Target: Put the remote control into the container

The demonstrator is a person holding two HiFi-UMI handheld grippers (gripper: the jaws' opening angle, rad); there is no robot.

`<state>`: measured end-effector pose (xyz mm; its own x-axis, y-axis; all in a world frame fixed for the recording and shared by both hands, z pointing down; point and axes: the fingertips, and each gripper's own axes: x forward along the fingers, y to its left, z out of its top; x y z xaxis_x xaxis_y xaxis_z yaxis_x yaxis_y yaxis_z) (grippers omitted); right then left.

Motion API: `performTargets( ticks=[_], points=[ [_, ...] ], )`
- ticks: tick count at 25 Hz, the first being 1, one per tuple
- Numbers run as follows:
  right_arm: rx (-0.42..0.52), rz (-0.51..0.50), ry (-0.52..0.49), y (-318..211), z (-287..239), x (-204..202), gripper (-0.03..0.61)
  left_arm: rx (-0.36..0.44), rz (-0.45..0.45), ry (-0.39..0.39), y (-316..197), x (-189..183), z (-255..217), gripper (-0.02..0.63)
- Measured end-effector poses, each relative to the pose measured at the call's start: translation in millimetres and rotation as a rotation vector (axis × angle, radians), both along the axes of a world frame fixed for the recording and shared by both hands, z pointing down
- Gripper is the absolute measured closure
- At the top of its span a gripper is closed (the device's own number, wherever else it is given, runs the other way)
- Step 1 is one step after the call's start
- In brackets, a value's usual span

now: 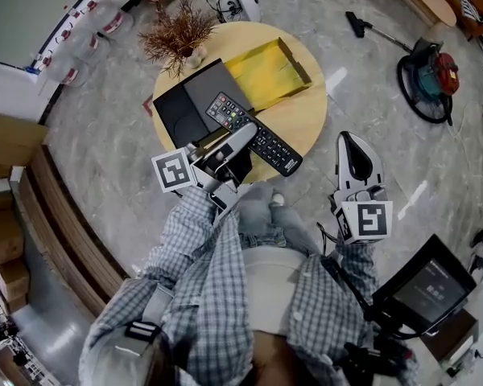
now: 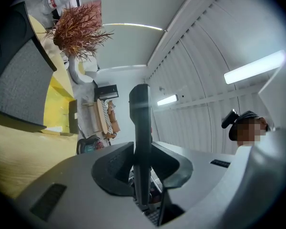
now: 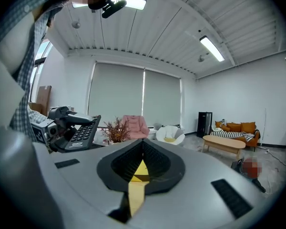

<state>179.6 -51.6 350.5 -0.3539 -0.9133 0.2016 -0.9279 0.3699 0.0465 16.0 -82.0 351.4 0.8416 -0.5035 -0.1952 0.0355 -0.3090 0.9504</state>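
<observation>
A black remote control (image 1: 272,148) with many buttons hangs tilted over the near part of the round wooden table (image 1: 306,107). My left gripper (image 1: 240,135) is shut on its near end. In the left gripper view the remote (image 2: 140,128) stands edge-on between the two pads. An open yellow container (image 1: 267,72) lies at the table's far side, with a black and grey box (image 1: 195,103) just left of it. My right gripper (image 1: 358,163) hangs off the table to the right, shut and empty. From the right gripper view (image 3: 142,168) I see the held remote (image 3: 83,135) at left.
A dried plant in a vase (image 1: 177,32) stands at the table's far left edge. On the floor lie a red and black machine (image 1: 427,71) at far right and bottles (image 1: 80,22) at far left. A monitor (image 1: 427,284) stands near my right side.
</observation>
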Motion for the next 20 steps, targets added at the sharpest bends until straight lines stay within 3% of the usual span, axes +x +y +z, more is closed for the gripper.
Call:
performTargets(
  ticks=[11, 16, 20],
  points=[
    [0.033, -0.011, 0.014, -28.8, -4.9, -14.4, 0.572, 0.022, -0.001, 0.007, -27.9, -9.3, 0.4, 0.509],
    [0.013, -0.037, 0.028, -55.7, -8.5, -38.6, 0.572, 0.03, -0.037, -0.032, -54.8, -31.9, -1.3, 0.509],
    [-0.009, -0.054, 0.029, -66.3, -2.5, -54.6, 0.572, 0.024, -0.046, -0.019, -65.0, -45.9, 1.3, 0.509]
  ],
)
